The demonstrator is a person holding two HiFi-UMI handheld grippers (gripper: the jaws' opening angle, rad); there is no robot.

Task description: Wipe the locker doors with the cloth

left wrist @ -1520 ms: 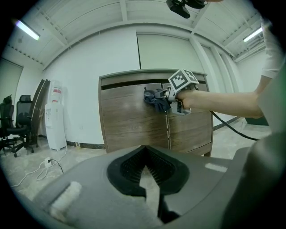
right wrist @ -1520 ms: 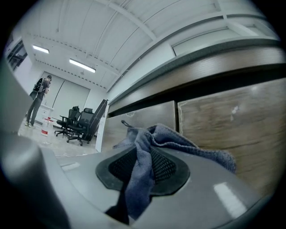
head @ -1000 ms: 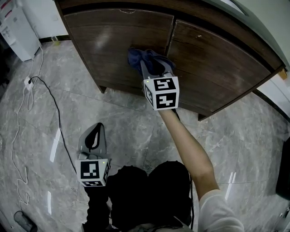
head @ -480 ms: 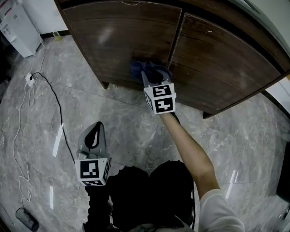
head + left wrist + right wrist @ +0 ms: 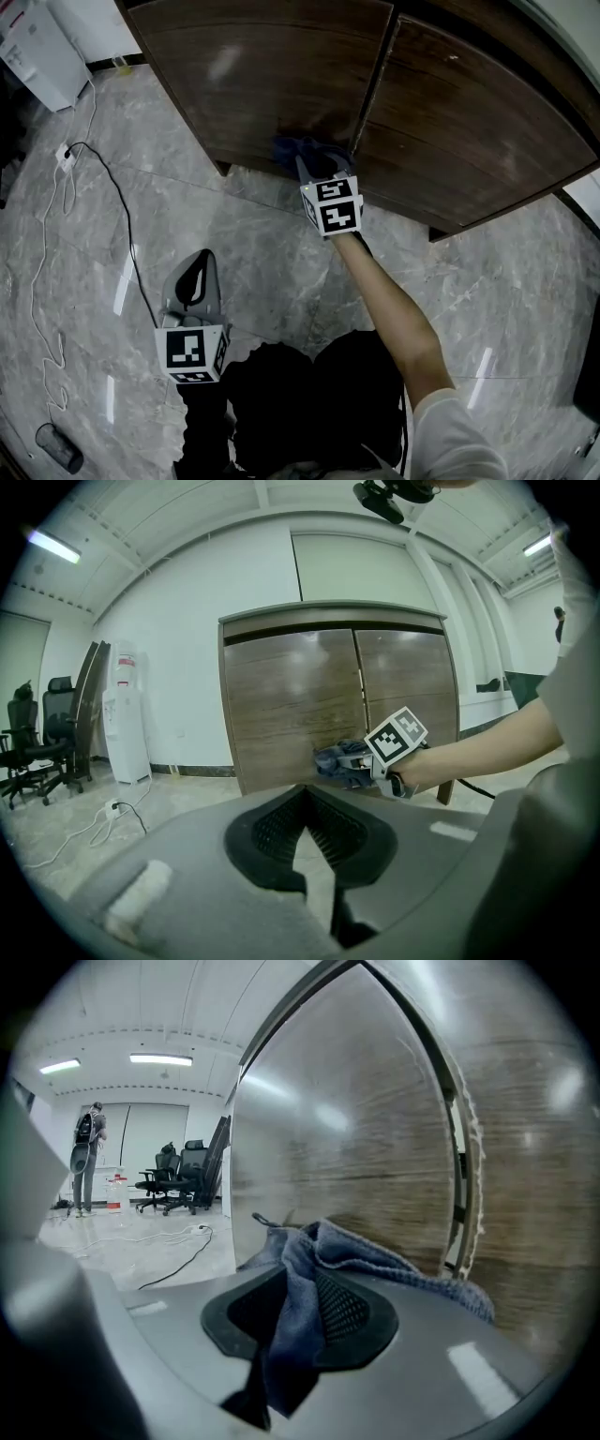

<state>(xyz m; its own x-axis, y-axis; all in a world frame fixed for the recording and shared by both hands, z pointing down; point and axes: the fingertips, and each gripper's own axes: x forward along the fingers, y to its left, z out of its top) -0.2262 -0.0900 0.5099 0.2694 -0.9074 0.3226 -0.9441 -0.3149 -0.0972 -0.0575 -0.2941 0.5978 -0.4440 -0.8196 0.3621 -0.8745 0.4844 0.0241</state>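
Wore a white short sleeve [image 5: 452, 433] on the right arm and a dark long sleeve [image 5: 201, 429] on the left, with dark trousers [image 5: 349, 389] below. Had a dark band [image 5: 362, 246] round the right wrist. Carried a left gripper [image 5: 202, 259] and a right gripper [image 5: 312, 161] of one make: smooth grey shells narrowing to jaws lined with black ribbed pads. Bore a white left cube [image 5: 192, 352] and a white right cube [image 5: 333, 205] at the grippers' rear ends, each printed with black square markers on every face in view.
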